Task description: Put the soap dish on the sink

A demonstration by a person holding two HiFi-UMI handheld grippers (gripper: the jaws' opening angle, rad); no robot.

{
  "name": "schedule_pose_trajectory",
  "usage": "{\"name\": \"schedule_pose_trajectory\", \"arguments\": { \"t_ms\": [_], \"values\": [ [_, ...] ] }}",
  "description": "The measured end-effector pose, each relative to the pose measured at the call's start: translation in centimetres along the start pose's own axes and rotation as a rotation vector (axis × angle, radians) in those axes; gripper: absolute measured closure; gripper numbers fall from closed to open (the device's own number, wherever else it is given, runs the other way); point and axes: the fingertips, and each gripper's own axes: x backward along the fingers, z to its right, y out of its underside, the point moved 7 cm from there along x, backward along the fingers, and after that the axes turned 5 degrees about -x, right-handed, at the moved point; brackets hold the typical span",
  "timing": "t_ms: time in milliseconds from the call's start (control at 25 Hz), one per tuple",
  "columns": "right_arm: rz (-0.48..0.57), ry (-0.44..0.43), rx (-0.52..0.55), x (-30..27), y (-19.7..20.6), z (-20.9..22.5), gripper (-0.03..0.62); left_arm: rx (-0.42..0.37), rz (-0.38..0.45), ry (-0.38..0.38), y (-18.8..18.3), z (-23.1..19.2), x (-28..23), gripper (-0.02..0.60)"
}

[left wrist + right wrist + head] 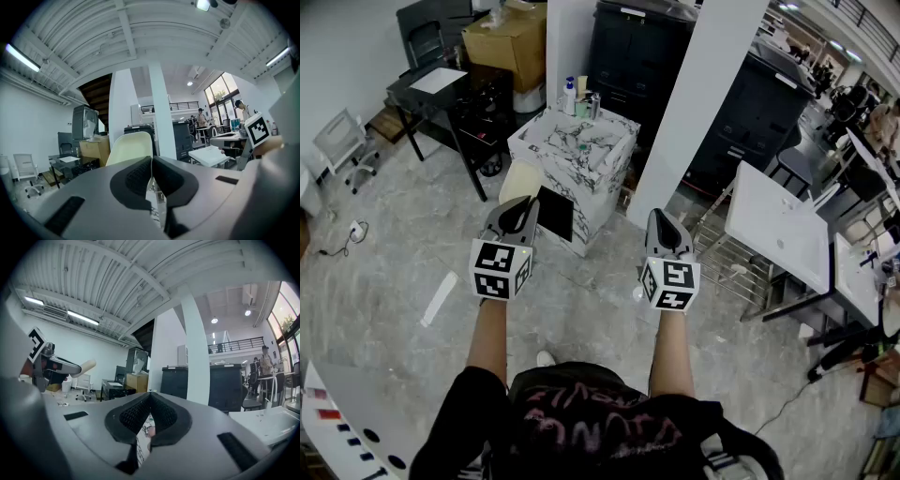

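Observation:
The marble-patterned sink unit stands a few steps ahead on the floor, with bottles at its back edge and small items on its top. I cannot pick out a soap dish among them. My left gripper and right gripper are held side by side at chest height, well short of the sink. Both are shut and hold nothing. In the left gripper view the gripper's pads meet above a cream chair back. In the right gripper view the gripper's tips touch, with a sliver of marble showing below them.
A cream chair and a black panel stand in front of the sink unit. A white pillar rises right of it, then a metal rack and a white table. A black desk and a cardboard box are at the far left.

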Motion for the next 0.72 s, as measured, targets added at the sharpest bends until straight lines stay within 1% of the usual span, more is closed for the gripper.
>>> {"name": "schedule_pose_trajectory", "arguments": {
  "t_ms": [120, 240, 720],
  "values": [
    [-0.003, 0.002, -0.011, 0.1, 0.4, 0.3, 0.58, 0.002, 0.0, -0.003, 0.2, 0.3, 0.0, 0.555],
    [-0.011, -0.016, -0.008, 0.1, 0.8, 0.3, 0.581, 0.004, -0.001, -0.003, 0.3, 0.5, -0.1, 0.555],
    [-0.035, -0.05, 0.039, -0.4, 1.5, -1.4, 0.58, 0.008, -0.011, 0.012, 1.2, 0.4, 0.0, 0.555]
  ]
}}
